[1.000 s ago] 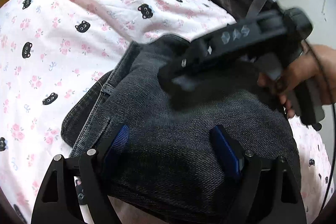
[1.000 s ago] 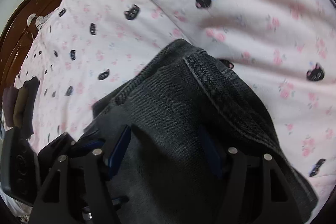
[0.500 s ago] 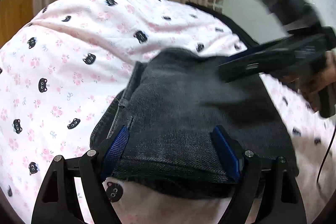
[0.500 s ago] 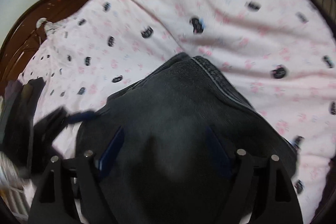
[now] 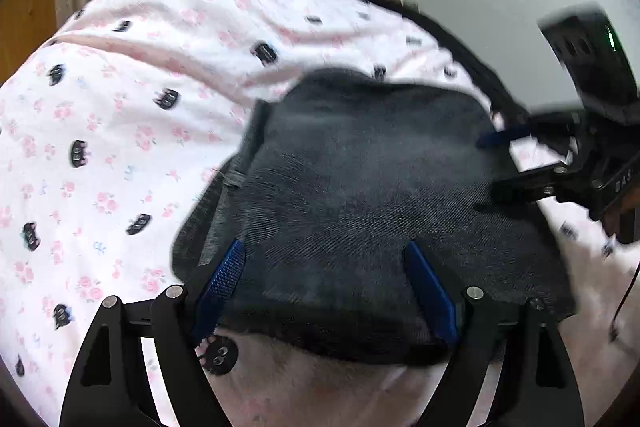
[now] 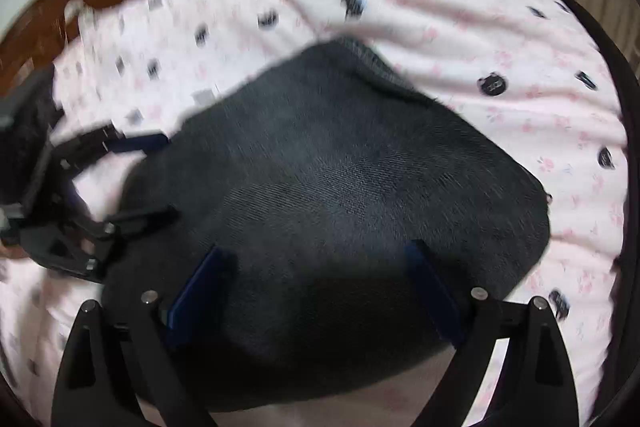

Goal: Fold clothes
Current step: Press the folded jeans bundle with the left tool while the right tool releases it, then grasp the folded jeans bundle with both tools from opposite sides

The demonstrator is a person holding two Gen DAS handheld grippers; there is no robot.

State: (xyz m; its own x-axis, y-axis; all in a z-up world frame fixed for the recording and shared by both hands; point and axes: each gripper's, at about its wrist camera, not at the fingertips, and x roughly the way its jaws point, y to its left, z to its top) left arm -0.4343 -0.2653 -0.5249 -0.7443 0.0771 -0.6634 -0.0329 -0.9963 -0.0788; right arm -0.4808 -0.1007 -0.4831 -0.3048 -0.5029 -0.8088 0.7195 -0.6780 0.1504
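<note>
Folded dark jeans (image 5: 372, 187) sit centre frame on the bed (image 5: 120, 115), pink cat-print sheet. Left gripper (image 5: 324, 283) & right gripper (image 6: 316, 283): jaws spread wide, gripping nothing, over near edge. Fold looks done; next prob. smooth or lift the bundle w/ both.

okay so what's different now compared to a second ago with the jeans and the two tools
The right tool has moved off the top of the folded jeans to their right edge, and both cameras have drawn back, so more of the floral sheet shows. Neither tool took hold of anything: both stay open, and the left tool is still at the near edge. The jeans remain folded in the same spot.
</note>
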